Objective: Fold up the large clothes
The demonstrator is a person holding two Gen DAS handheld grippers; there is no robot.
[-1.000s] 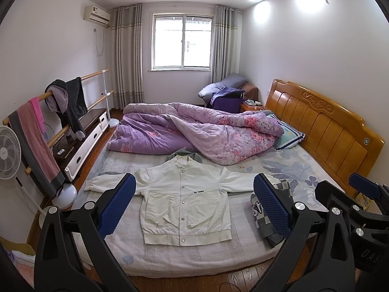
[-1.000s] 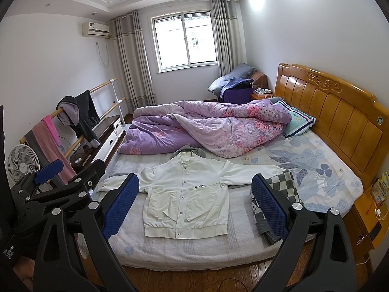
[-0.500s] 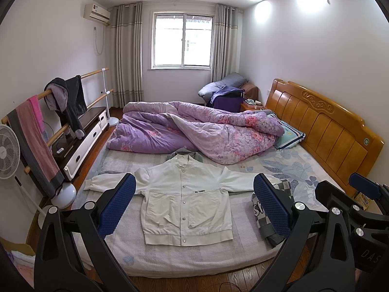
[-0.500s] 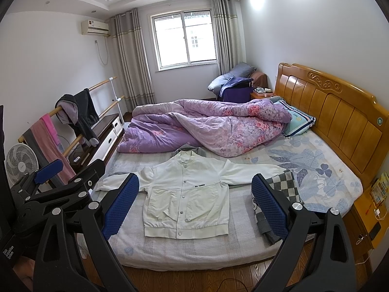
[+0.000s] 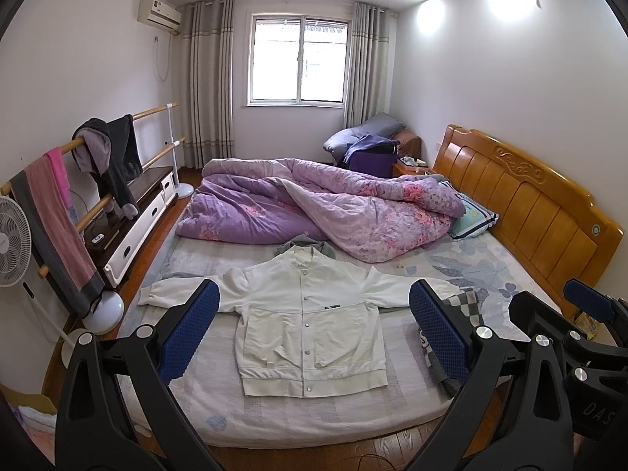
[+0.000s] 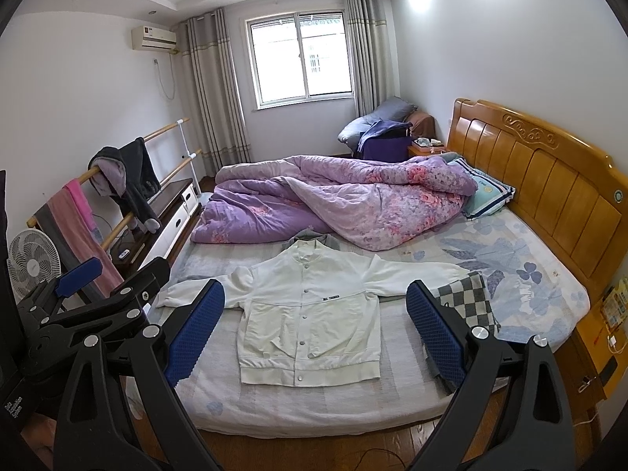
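Observation:
A white snap-button jacket (image 5: 310, 322) lies flat and face up on the bed (image 5: 219, 396), sleeves spread to both sides; it also shows in the right wrist view (image 6: 310, 322). My left gripper (image 5: 314, 333) is open and empty, held in the air in front of the bed's near edge. My right gripper (image 6: 314, 333) is open and empty at about the same distance, to the right of the left one. Each gripper shows at the edge of the other's view.
A checked folded cloth (image 6: 467, 302) lies by the jacket's right sleeve. A crumpled purple quilt (image 5: 314, 208) and a pillow (image 6: 488, 196) fill the far half. A wooden headboard (image 5: 526, 204) is at right. A clothes rail (image 5: 78, 180), fan (image 5: 11, 247) and TV cabinet (image 5: 137, 212) stand left.
Both cameras have shifted very slightly; the jacket and the grippers' opening are unchanged.

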